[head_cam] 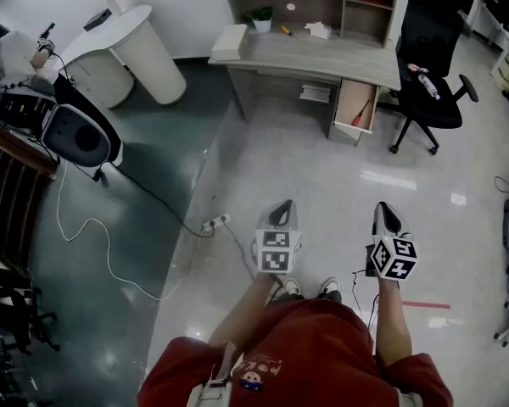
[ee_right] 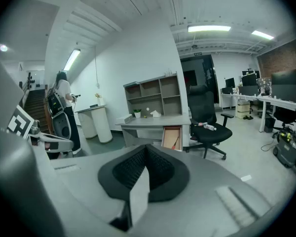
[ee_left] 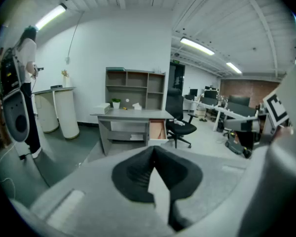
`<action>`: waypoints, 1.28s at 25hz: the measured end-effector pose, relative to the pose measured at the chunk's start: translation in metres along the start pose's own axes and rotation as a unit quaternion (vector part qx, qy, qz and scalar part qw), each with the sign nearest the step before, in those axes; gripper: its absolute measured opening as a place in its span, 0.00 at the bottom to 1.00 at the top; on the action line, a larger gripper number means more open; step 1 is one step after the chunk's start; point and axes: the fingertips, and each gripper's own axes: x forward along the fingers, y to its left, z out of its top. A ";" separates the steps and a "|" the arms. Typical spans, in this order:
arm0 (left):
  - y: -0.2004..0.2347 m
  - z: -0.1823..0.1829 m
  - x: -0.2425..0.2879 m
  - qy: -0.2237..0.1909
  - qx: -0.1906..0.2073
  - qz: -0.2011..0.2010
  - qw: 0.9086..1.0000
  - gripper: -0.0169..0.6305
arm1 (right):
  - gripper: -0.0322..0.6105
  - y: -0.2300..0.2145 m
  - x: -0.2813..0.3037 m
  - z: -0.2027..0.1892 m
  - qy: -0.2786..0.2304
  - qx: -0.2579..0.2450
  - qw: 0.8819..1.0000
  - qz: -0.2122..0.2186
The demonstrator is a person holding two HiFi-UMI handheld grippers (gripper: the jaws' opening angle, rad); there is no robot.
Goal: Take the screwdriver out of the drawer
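Left tool [head_cam: 282, 213] and right tool [head_cam: 387, 215]: both shut tight, both empty.
They hang side by side over the pale floor [head_cam: 322, 185], jaws pressed together with nothing between them. Well ahead, the red screwdriver [head_cam: 361, 114] lies in the open drawer [head_cam: 350, 100] under the right end of the table [head_cam: 322, 56], just beside a black chair [head_cam: 428, 91].

A pale grey wooden surface [head_cam: 322, 58] carries a flat white box [head_cam: 230, 41] at its left end, a small potted green plant [head_cam: 261, 18], a little yellow object [head_cam: 285, 30] and a crumpled white wad [head_cam: 319, 30]. Its open drawer [head_cam: 349, 98] holds a red-handled screwdriver [head_cam: 362, 114].
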 end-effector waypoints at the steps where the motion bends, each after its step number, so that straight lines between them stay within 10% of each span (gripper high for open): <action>1: 0.004 -0.001 -0.001 0.000 0.001 -0.001 1.000 0.02 | 0.05 0.004 0.002 -0.002 0.001 -0.001 1.000 -0.001; 32: 0.083 0.007 0.049 0.007 -0.006 -0.006 1.000 0.02 | 0.05 0.031 0.091 -0.010 0.016 0.020 0.999 -0.019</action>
